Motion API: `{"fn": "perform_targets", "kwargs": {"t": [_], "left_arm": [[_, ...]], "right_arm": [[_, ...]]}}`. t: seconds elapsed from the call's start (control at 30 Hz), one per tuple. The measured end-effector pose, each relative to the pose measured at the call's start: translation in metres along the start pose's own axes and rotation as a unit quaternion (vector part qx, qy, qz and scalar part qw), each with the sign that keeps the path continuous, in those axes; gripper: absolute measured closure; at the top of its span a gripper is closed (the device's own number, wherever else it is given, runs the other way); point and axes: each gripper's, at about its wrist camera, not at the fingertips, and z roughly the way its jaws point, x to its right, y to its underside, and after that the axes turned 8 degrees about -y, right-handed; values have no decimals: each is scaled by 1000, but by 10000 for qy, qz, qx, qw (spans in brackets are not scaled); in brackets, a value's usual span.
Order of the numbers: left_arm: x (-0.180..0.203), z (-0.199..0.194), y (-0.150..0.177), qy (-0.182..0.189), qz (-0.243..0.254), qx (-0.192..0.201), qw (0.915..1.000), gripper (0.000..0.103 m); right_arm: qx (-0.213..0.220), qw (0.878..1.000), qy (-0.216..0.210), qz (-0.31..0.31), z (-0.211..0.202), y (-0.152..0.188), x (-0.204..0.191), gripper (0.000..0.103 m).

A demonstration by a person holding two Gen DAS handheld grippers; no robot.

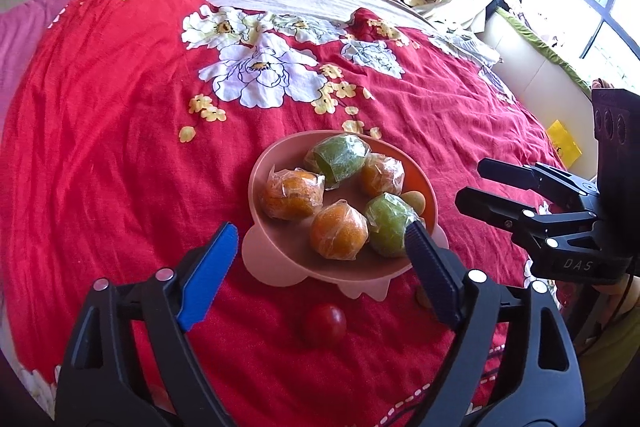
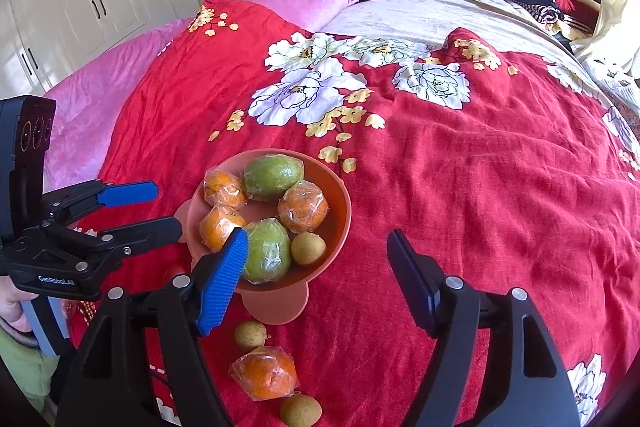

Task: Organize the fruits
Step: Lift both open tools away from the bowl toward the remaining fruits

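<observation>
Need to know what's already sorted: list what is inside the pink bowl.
The pink bowl holds three wrapped oranges, two wrapped green citrus fruits and one small tan round fruit. Anything beneath that fruit is covered from both views.

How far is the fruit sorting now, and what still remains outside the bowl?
Done: the pink bowl holds six fruits, three wrapped oranges, two wrapped green ones and one small brown one.
In hand: nothing; the left gripper and right gripper are both open and empty.
Left on the red blanket: a wrapped orange, two small brown fruits and a red fruit.
</observation>
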Motion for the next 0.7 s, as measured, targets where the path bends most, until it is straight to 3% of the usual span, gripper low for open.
{"fn": "perform_targets", "kwargs": {"t": [0.23, 0.7], "left_arm": [[0, -8, 0, -59, -46, 82, 9999, 10], [-4, -20, 2, -139, -147, 134, 9997, 10]], "right_arm": [[102, 9999, -19, -47, -10, 1, -5, 25], [217, 9997, 7, -124, -27, 7, -12, 16]]}}
